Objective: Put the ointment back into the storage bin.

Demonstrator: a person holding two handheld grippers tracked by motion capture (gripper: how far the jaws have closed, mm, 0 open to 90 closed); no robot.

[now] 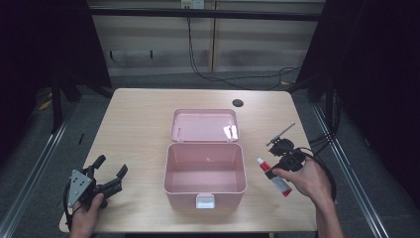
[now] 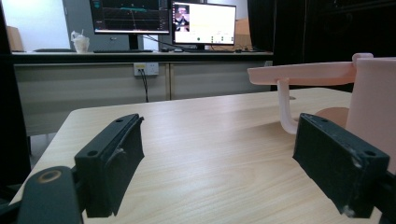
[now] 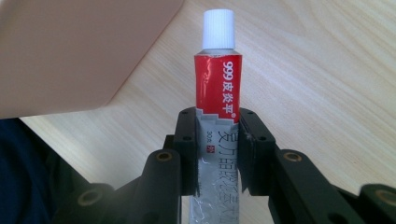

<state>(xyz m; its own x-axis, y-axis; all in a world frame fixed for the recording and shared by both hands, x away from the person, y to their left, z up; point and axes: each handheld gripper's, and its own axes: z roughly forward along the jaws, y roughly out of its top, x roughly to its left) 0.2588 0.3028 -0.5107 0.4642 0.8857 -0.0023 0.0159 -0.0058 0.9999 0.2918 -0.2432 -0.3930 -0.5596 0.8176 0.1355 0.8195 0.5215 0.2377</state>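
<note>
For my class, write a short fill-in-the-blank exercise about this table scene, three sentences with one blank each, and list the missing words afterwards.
1. The pink box in the middle of the table has its lid ______.
2. The right gripper is shut on a red and silver tube whose cap is ______ in colour.
3. The left gripper holds ______ between its open jaws.

Missing words: open; white; nothing

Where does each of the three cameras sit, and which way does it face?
High view: above the person's side, looking down on the wooden table; both hands and forearms show.
Left gripper view: low along the tabletop, open jaws, facing desk monitors.
Right gripper view: jaws clamp the red-and-silver tube.
Shared: the open pink plastic box.
</note>
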